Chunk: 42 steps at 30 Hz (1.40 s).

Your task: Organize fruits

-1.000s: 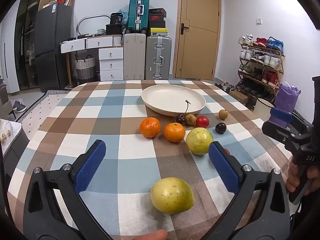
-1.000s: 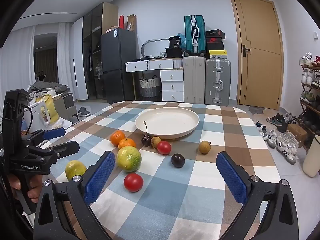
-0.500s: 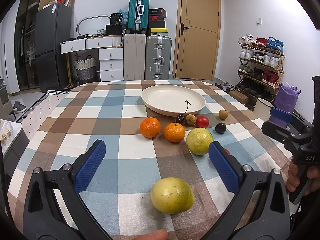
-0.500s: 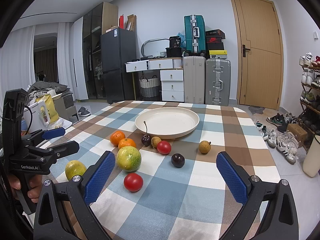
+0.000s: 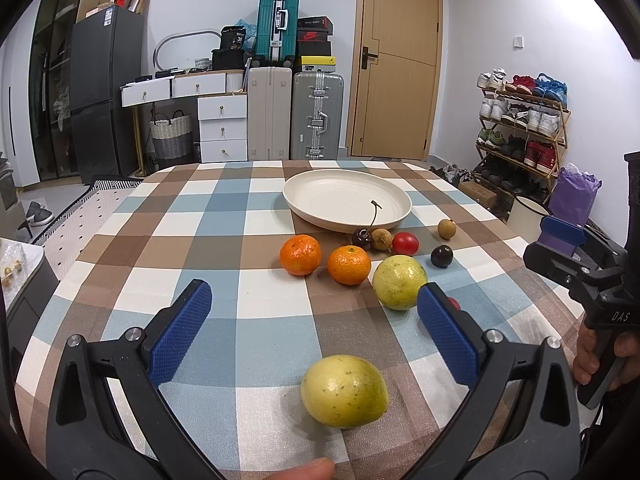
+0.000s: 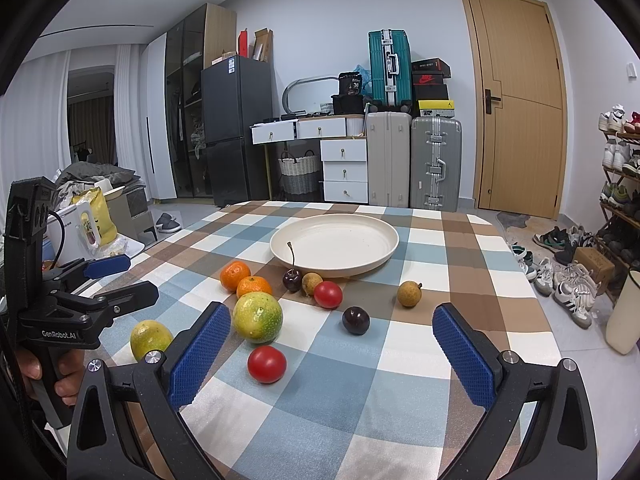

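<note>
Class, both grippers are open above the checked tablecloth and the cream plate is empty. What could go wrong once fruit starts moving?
1. The round yellow-green fruit below the open left gripper may roll away if nudged.
2. The dark cherry, small brown fruit and red tomato cluster closely; grabbing one could knock the others.
3. The shallow cream plate might let round fruit roll off.
</note>
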Available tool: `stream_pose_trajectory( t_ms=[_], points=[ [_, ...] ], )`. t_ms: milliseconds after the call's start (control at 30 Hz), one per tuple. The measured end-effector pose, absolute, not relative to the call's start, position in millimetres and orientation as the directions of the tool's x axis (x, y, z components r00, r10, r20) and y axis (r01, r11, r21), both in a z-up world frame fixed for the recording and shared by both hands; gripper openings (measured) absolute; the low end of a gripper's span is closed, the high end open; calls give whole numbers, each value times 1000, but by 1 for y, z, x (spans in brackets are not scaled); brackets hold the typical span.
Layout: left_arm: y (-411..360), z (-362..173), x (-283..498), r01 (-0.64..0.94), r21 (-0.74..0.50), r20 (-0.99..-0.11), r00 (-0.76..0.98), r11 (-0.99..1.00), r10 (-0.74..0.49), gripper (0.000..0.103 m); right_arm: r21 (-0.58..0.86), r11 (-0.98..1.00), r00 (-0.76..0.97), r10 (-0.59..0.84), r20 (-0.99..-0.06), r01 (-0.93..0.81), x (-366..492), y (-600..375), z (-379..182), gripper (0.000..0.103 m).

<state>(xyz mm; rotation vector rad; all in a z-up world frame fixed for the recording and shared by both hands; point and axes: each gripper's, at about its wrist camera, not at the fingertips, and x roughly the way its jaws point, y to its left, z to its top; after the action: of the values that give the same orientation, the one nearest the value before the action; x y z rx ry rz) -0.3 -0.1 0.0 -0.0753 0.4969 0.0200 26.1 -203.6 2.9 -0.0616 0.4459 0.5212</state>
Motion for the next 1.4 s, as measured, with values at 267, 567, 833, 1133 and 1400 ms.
stream_pose_trajectory(
  t_ms=[267, 567, 833, 1133, 1400],
  points=[
    [0, 0, 0, -37, -68, -478, 879, 997, 0, 103, 55, 868, 774, 468, -427, -494, 26, -203, 3, 103],
    [-2, 0, 0, -17, -65, -477, 879, 998, -16, 103, 54, 868, 774, 467, -428, -494, 26, -203, 3, 103],
    [-2, 0, 0, -31, -67, -480, 877, 997, -5, 103, 54, 867, 773, 468, -428, -495, 26, -203, 3, 103],
    [-1, -2, 4, -22, -60, -512, 859, 998, -12, 103, 104, 858, 733, 487, -475, -503, 36, -206, -1, 103],
    [1, 2, 4, 0, -69, -530, 847, 998, -36, 103, 65, 864, 715, 452, -533, -499, 41, -200, -3, 103]
  ],
)
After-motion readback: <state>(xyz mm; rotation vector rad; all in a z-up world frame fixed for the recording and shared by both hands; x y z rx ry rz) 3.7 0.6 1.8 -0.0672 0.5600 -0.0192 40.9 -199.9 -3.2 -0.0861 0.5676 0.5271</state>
